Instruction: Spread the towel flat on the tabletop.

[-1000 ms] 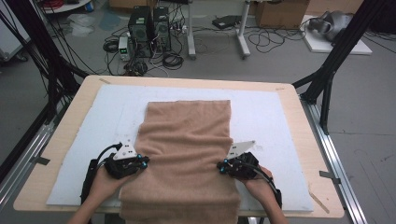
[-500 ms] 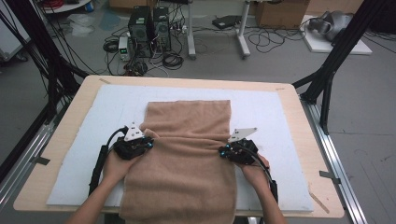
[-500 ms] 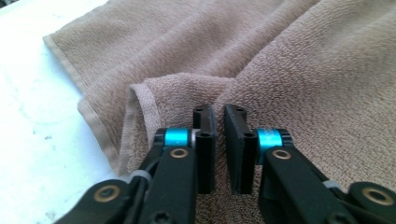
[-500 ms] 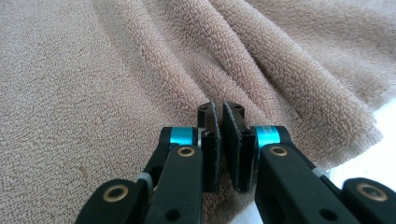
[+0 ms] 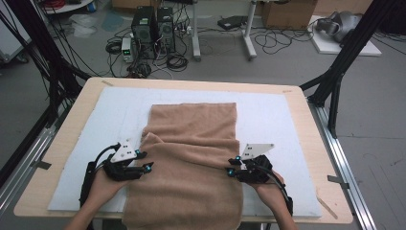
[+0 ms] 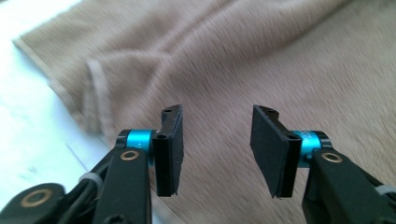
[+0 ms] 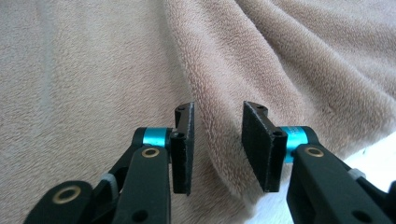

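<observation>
A tan towel (image 5: 191, 158) lies lengthwise on the white mat (image 5: 273, 120), its near part lapped over the far part with a raised fold at the left. My left gripper (image 5: 146, 166) sits at the towel's left edge and my right gripper (image 5: 231, 168) at its right edge. Seen from the left gripper view, the left gripper (image 6: 217, 116) has just been opening, and towel (image 6: 280, 56) lies beneath it with nothing pinched. In the right gripper view, the right gripper (image 7: 218, 109) has also just been opening, over a soft ridge of towel (image 7: 289, 70) that the pads do not press.
The wooden table (image 5: 297, 93) has metal rails (image 5: 345, 158) along both sides. Black frame legs (image 5: 335, 81) stand at the right and left corners. Computer towers (image 5: 153, 24) and cables lie on the floor beyond. The towel's near end hangs over the table's front edge.
Both grippers first went forward with the towel's side edges, then drew back toward the person. Their jaws, shut on the cloth before, now stand apart, and the towel lies lapped over itself.
</observation>
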`<state>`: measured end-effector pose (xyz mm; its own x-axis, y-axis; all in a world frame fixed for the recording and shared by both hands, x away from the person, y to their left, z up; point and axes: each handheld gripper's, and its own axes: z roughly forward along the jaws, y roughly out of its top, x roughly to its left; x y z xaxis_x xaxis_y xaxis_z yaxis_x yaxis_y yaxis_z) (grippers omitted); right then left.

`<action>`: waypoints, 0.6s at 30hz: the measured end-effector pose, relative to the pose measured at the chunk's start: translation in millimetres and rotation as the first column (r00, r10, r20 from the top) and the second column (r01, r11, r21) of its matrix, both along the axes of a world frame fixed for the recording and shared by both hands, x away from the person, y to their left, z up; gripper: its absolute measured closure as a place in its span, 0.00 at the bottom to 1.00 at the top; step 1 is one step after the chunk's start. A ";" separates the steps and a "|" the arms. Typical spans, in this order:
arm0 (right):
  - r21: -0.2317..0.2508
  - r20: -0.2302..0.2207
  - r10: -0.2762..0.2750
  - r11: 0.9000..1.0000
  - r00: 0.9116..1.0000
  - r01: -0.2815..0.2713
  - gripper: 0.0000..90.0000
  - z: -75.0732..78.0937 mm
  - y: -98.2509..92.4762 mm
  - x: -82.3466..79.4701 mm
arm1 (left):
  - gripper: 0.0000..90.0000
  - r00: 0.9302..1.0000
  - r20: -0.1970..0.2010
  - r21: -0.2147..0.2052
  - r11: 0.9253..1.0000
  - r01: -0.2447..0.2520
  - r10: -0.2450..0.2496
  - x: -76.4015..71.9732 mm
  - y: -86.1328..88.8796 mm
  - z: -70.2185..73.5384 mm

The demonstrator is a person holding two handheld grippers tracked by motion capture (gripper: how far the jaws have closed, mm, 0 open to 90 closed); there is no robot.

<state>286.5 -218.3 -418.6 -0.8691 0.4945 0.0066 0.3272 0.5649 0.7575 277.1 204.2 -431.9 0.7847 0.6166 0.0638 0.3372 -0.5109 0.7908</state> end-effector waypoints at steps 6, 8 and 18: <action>0.012 0.004 -0.019 1.000 1.000 0.019 0.68 1.4 -2.6 -13.1 | 0.71 0.999 -0.034 0.010 1.000 0.014 -0.014 -3.2 -0.6 -14.4; 0.006 0.006 -0.026 1.000 1.000 0.026 0.67 -1.1 -0.9 -15.1 | 0.77 0.999 -0.030 0.011 1.000 0.013 -0.013 -2.4 -2.3 -14.5; 0.026 0.063 -0.019 1.000 0.998 0.018 0.67 13.5 6.7 -36.6 | 0.75 1.000 -0.001 -0.029 1.000 0.005 -0.005 -10.3 -1.4 -3.3</action>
